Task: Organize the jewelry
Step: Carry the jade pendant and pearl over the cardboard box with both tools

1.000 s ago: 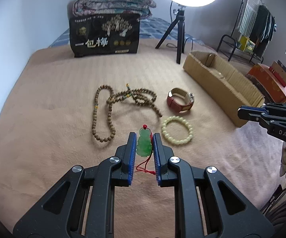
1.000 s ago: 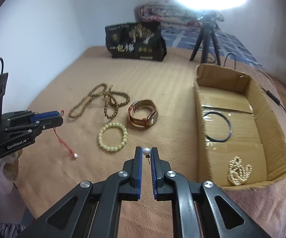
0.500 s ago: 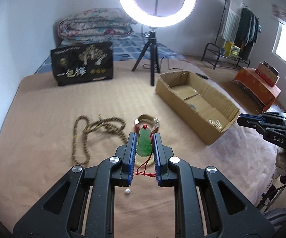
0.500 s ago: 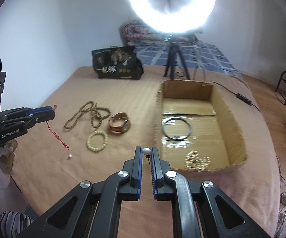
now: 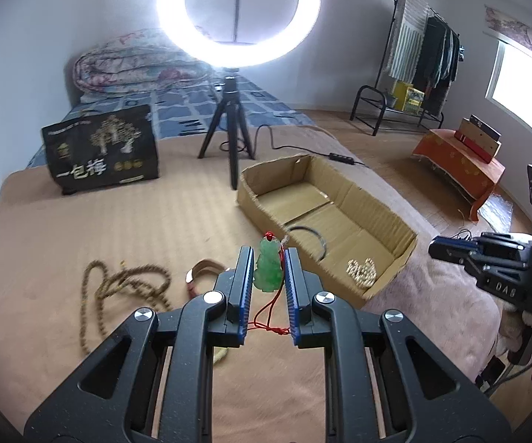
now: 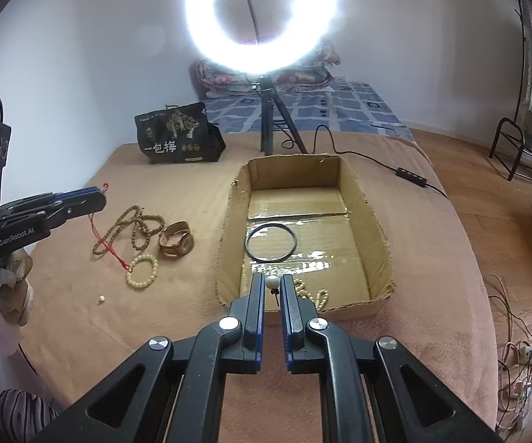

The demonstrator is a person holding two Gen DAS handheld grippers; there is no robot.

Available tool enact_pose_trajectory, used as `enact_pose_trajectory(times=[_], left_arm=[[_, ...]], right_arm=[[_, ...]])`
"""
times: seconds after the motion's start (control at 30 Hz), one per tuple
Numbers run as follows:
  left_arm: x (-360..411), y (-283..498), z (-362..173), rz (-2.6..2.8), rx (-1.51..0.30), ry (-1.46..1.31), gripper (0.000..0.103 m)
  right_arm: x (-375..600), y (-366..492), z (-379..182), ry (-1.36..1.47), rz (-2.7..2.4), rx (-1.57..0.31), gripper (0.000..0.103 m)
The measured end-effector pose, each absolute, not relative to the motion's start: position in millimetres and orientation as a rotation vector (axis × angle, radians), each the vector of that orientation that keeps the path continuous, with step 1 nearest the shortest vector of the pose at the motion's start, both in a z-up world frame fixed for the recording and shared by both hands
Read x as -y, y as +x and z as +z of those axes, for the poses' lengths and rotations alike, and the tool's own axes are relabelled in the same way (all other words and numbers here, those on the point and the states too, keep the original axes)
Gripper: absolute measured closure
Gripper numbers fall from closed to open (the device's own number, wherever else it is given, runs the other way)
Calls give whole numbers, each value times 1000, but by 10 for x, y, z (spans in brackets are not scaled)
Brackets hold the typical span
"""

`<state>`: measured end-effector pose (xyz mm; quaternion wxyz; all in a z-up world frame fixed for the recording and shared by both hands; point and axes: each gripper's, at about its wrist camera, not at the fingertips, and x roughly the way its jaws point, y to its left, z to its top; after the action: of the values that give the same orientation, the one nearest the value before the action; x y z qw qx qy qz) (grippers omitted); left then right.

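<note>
The left hand-held gripper (image 5: 269,271) is pinching a green jade pendant (image 5: 267,265) between its blue ribbed pads; the carved, glossy stone is standing upright in the jaws, and its thin red cord (image 5: 268,312) is trailing down in a loop below them. The right hand-held gripper (image 6: 272,288) is clamping a pearl stud earring (image 6: 272,282), a small round white bead on a short metal pin, at the very tips of its fingers, above the near wall of the cardboard box (image 6: 376,229).

The box is lying open on the bed (image 6: 432,258), which is covered in a tan, finely ribbed blanket. Its corrugated floor is carrying shiny strips of clear tape, a thin black ring-shaped bangle (image 6: 270,241) and a bunched strand of small cream pearls (image 6: 315,297) in the near corner.

Left of the box, on the blanket, are lying a long string of brown wooden prayer beads (image 6: 133,227) in loose loops, a gold-toned wristwatch (image 6: 176,243) with a brown strap curled on its side, a pale yellow bead bracelet (image 6: 142,271) in a neat circle, and, well apart, a single loose white pearl (image 6: 101,298).

Behind the box are standing a glowing ring light (image 6: 260,18) on a black tripod and a black printed bag (image 6: 177,134).
</note>
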<state>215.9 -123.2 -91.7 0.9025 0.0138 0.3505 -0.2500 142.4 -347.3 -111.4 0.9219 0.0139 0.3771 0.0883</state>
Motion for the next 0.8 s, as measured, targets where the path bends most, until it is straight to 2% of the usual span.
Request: enact_pose_trajectory(times=[0.47,0.8], left_arm=[[1953,2674,-922,-579,-713,45,88],[2335,2936,-1141,-585,-746,50,88]], right_arm=[[3696,1709,-1263,53,166,-782,97],[3797,1875,-1434,62,162,-802,97]])
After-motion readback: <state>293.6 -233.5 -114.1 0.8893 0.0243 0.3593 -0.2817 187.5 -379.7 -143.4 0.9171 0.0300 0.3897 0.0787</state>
